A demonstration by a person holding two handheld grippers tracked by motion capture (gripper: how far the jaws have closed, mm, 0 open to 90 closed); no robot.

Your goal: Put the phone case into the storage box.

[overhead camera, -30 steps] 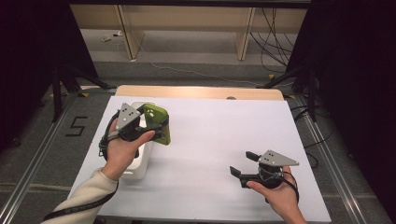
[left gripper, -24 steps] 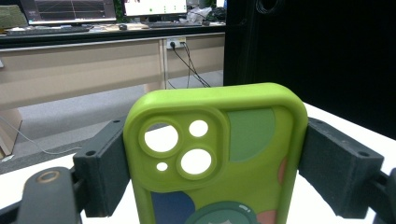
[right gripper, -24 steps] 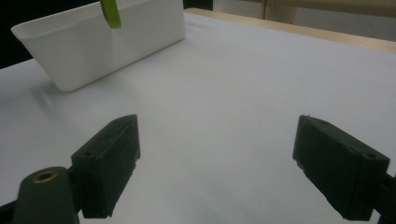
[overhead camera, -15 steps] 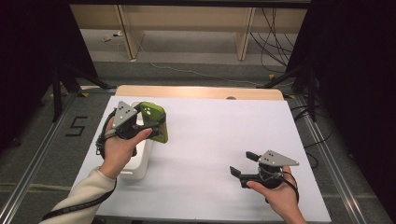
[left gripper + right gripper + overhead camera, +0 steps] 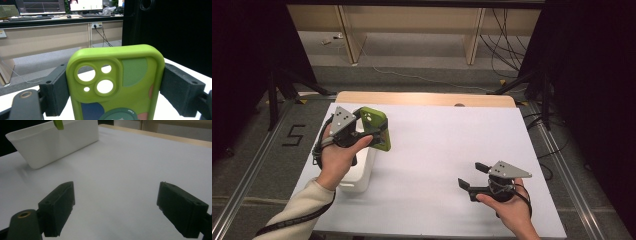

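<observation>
Two grippers in play, and my left gripper (image 5: 371,134) has the goods: its jaws are clamped on the long edges of a green phone case (image 5: 375,128), one black pad pressed flat against each side. Up close in the left gripper view, the phone case (image 5: 117,82) stands upright between those pads, camera cut-outs at the upper left, coloured patches lower down. I'm holding it up in the air, above the far end of the white bin (image 5: 358,172) that sits at the left side of the counter (image 5: 437,145).

Over on the other side, my right gripper (image 5: 472,176) sits low near the counter's near right edge, well apart from the bin. Its jaws stand wide, nothing between them but bare white surface. From the right gripper view, the white bin (image 5: 52,141) lies ahead at the upper left, a sliver of the green case (image 5: 58,124) hanging over it.
</observation>
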